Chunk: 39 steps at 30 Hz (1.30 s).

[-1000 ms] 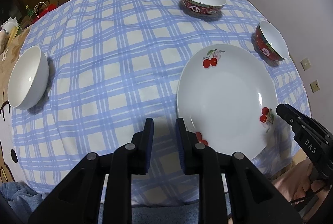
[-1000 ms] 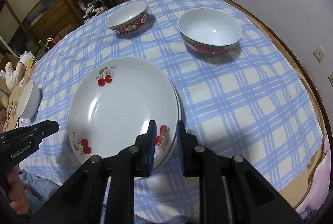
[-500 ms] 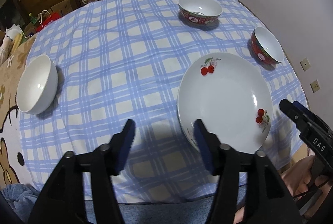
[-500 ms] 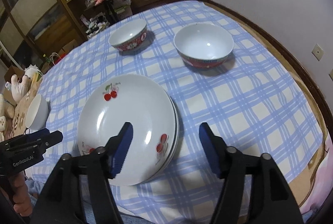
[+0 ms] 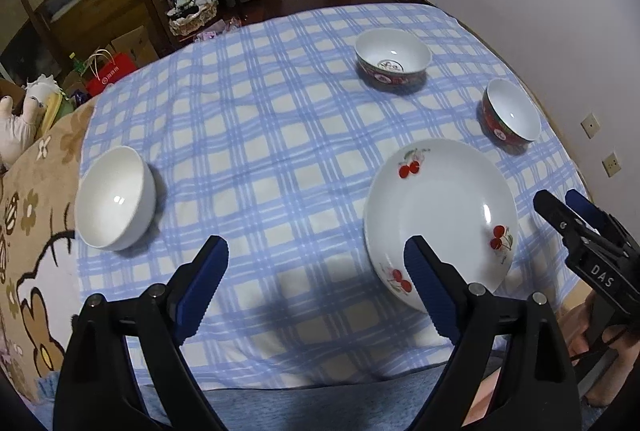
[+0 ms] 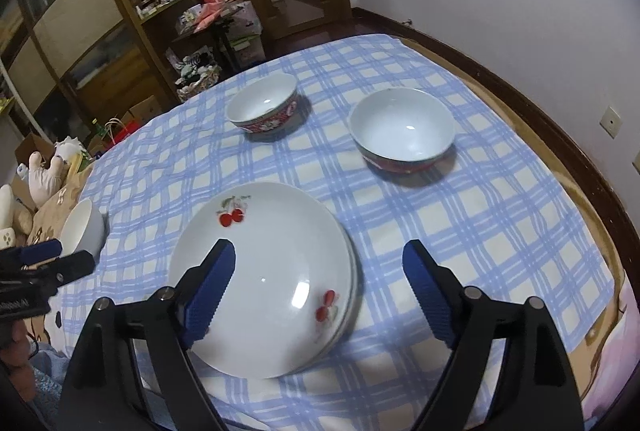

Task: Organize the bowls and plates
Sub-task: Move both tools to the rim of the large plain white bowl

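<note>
Fingers on both grippers are spread wide with nothing between them, and they've just been opening up. So the left gripper (image 5: 316, 263) and right gripper (image 6: 318, 265) are both empty, hovering over the near edge of the checked tablecloth (image 5: 260, 135).

Right below them sits the stack of cherry plates (image 6: 264, 263). From the right wrist view you can see at least two rims nested. The plain white bowl (image 5: 114, 197) is off to the left near the cloth's edge, and the two red-patterned bowls, the farther one (image 6: 266, 107) and the nearer one (image 6: 402, 129), sit well apart at the back, closer to the wall.

Handling-wise, I'd guess this is all glazed ceramic: stiff, fairly heavy for its size, slick, and it'll chip if knocked. Bowls are best pinched on the rim, one finger inside, one outside. The plates sit low, so their raised rim is the only real grab spot. Soft cloth underneath probably lets things slide a bit.
</note>
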Each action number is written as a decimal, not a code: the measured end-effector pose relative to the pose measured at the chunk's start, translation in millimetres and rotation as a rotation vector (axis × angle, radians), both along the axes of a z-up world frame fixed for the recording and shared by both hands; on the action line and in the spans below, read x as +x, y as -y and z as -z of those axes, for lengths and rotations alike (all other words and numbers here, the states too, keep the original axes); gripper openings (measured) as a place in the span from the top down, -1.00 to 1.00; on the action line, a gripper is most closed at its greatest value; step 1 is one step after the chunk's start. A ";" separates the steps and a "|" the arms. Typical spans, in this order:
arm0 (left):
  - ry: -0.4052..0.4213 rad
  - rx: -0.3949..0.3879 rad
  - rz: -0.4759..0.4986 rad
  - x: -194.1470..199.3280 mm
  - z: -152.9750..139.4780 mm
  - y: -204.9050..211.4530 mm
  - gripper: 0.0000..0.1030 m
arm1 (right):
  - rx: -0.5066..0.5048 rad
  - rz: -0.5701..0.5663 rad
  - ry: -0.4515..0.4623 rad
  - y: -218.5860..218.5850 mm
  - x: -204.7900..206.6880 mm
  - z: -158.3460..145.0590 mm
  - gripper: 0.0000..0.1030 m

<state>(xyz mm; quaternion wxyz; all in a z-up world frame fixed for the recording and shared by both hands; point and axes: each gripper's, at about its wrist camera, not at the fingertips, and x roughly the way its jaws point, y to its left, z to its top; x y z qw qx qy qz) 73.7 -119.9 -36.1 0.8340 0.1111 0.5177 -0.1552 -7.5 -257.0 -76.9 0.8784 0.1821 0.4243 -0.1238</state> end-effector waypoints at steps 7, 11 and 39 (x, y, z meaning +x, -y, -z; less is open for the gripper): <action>0.006 0.019 -0.025 14.1 -15.1 -29.8 -0.72 | -0.002 -0.053 -0.002 -22.7 21.9 -4.1 -0.75; -0.001 -0.004 -0.056 24.8 -19.7 -52.0 -0.72 | 0.023 -0.076 0.009 -37.0 36.7 -10.1 -0.75; -0.054 -0.046 -0.320 117.7 -2.4 -231.3 -0.72 | 0.058 -0.338 0.012 -190.7 176.7 -8.6 -0.75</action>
